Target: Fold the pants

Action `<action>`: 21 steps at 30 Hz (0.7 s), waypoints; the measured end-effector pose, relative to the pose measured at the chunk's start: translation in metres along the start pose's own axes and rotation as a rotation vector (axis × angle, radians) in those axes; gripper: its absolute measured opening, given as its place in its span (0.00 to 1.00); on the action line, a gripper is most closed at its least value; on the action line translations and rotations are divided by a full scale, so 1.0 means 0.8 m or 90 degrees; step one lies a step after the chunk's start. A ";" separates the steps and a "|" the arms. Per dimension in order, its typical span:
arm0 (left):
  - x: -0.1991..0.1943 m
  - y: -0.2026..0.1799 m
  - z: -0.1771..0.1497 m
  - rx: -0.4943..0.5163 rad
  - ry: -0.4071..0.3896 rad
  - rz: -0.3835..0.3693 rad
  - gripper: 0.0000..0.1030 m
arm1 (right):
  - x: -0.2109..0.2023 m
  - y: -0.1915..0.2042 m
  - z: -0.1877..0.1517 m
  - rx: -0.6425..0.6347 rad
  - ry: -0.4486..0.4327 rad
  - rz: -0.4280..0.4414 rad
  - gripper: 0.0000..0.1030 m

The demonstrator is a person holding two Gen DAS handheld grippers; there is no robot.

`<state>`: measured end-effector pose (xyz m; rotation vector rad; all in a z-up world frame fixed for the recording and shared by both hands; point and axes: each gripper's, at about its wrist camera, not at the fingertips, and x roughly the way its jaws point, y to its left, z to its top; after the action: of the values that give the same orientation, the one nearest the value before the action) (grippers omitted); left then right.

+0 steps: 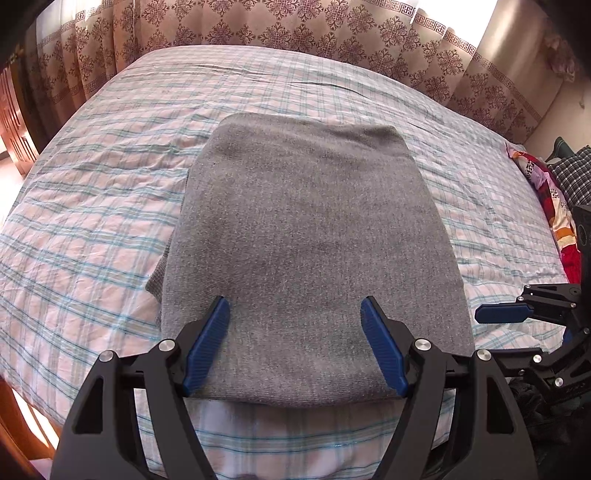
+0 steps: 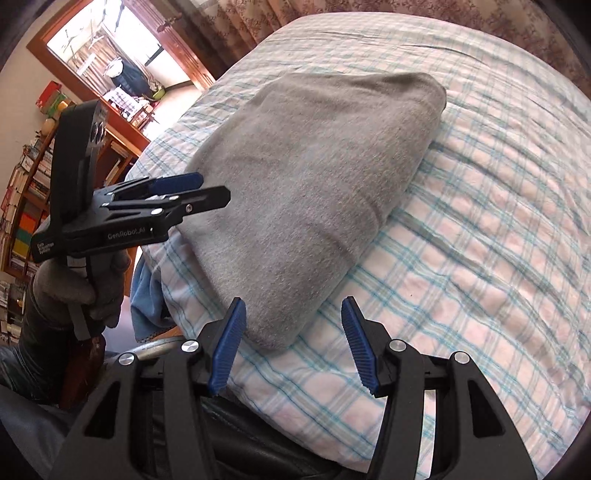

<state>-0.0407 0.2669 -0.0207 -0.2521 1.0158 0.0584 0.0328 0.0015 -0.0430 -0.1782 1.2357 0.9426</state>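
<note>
The grey pants (image 1: pixel 306 243) lie folded into a compact rectangle on the checked bedsheet (image 1: pixel 92 221), close to the near edge of the bed. My left gripper (image 1: pixel 295 306) hovers open above the near end of the pants, nothing between its blue pads. In the right wrist view the same grey pants (image 2: pixel 314 184) stretch away toward the upper right. My right gripper (image 2: pixel 293 308) stands open over their near right corner, holding nothing. The left gripper (image 2: pixel 207 188) shows there from the side, held by a gloved hand (image 2: pixel 74 284). The right gripper (image 1: pixel 498 312) appears at the right edge of the left wrist view.
Patterned curtains (image 1: pixel 277 26) hang behind the bed. Colourful bedding (image 1: pixel 550 199) is piled at the right side. A wooden bookshelf (image 2: pixel 26 206) and a window (image 2: pixel 122 55) stand to the left. A blue cloth (image 2: pixel 146 295) hangs below the mattress edge.
</note>
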 end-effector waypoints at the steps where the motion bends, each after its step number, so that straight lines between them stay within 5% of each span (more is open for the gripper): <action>1: 0.000 0.000 0.000 0.001 0.000 0.002 0.73 | 0.007 -0.004 0.002 0.007 0.006 0.001 0.53; 11: 0.004 -0.001 0.001 0.009 0.003 0.011 0.76 | 0.057 0.003 0.000 0.017 0.073 0.004 0.54; 21: -0.004 0.014 0.007 -0.022 -0.006 -0.017 0.78 | 0.063 0.002 -0.007 0.024 0.077 0.008 0.54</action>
<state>-0.0394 0.2791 -0.0167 -0.2960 1.0021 0.0527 0.0285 0.0250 -0.0878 -0.2004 1.3656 0.9303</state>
